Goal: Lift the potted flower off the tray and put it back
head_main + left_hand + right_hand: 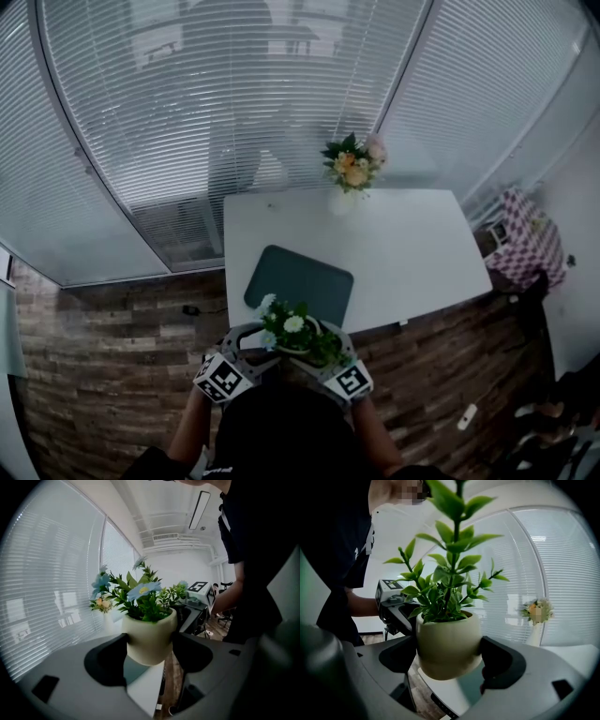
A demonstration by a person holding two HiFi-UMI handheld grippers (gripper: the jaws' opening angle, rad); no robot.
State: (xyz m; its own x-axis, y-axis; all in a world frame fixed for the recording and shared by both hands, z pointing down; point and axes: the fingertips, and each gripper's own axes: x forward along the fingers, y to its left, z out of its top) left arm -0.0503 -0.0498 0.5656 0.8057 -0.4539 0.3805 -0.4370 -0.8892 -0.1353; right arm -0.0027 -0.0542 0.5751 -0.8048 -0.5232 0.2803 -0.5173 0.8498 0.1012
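I have the cream ceramic pot of blue-and-white flowers and green leaves (295,336) clamped from both sides, the left gripper (149,649) and the right gripper (449,656) each pressing its dark jaws against the pot's wall. It hangs in the air, clear of the dark green rounded tray (300,279), near the white table's (403,253) front edge. Black-and-white square markers (223,378) cover both gripper cubes, and a white vase of orange and pink flowers (353,169) stands at the far edge.
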